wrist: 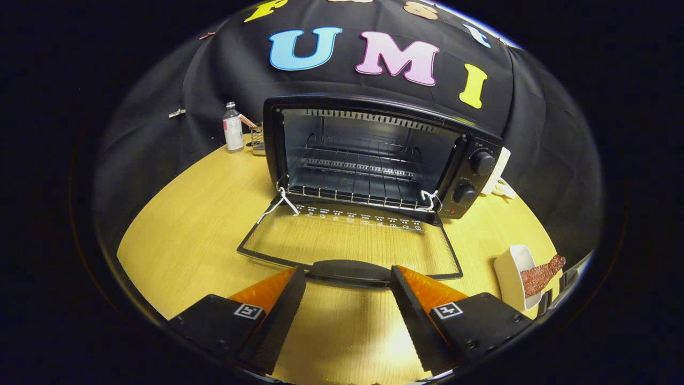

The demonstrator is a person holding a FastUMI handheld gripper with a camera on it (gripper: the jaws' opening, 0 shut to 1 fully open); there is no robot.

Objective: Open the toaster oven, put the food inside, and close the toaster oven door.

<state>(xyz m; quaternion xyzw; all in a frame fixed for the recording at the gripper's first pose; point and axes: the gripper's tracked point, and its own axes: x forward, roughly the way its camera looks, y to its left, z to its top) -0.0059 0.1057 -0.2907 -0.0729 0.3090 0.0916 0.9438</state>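
- The gripper point(348, 280) has its fingers spread apart, empty, at the handle point(350, 270) of the lowered door point(350, 240).
- The toaster oven point(374, 155) stands open beyond.
- Food point(541, 275) sits in a white dish point(512, 275), near right.

From my remote station I count 1 toaster oven point(374, 155) with 2 knobs point(482, 162), 1 bottle point(232, 128), 1 white dish point(515, 275), 1 food piece point(541, 275).
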